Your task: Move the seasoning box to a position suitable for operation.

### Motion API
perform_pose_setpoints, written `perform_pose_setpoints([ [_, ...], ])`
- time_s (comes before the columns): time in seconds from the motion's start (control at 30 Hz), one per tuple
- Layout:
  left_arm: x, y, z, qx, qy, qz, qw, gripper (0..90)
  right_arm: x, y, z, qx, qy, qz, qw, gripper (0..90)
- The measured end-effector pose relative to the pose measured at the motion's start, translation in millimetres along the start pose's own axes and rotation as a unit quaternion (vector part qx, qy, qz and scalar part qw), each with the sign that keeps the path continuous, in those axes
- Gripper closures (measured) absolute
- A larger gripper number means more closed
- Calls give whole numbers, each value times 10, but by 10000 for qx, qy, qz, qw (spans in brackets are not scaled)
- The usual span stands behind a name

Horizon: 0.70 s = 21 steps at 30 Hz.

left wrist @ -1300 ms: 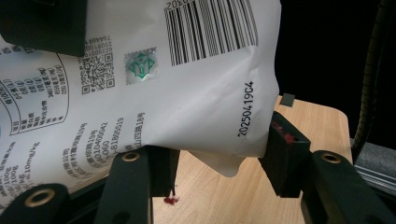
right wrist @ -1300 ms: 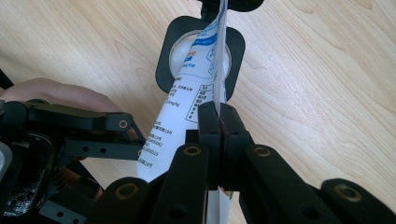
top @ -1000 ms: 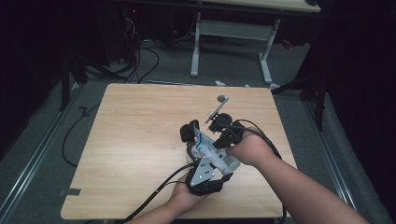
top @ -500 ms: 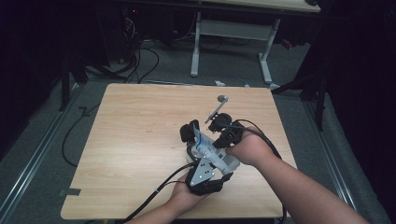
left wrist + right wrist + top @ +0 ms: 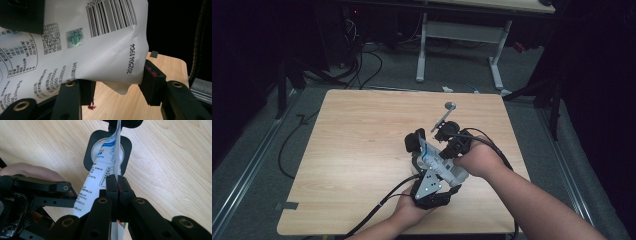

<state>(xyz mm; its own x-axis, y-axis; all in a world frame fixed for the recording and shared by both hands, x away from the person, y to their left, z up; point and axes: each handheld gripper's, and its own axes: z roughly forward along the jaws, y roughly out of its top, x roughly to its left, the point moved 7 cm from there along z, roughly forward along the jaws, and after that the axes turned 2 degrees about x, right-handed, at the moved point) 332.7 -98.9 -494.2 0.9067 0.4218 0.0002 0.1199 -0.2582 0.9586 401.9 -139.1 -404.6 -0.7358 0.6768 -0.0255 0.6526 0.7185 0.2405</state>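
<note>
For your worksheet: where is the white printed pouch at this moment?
In the high view, the white pouch is above the table's right-centre, held between the left gripper and the right gripper, which pinches its edge.

Dim lab or workshop: bare wooden table (image 5: pixel 362 150), floor cables (image 5: pixel 362 65), adjustable desk frame (image 5: pixel 459 32).

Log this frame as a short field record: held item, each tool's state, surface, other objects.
held item: white printed pouch with barcode and date code
left tool: jaws around the pouch's lower end
right tool: shut on the pouch's thin edge
surface: light wooden table
other objects: black square holder with round opening under the pouch; metal rod with round end behind the hands
</note>
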Motion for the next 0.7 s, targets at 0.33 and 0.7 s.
perform_pose_setpoints([
  [0.33,1,6,-3,-23,3,-29,10000,522,-1,8,4,-15,-1,-18,10000,899],
  [0.7,4,10,-7,-37,1,-28,10000,522,0,16,6,-20,-7,-30,10000,899],
])
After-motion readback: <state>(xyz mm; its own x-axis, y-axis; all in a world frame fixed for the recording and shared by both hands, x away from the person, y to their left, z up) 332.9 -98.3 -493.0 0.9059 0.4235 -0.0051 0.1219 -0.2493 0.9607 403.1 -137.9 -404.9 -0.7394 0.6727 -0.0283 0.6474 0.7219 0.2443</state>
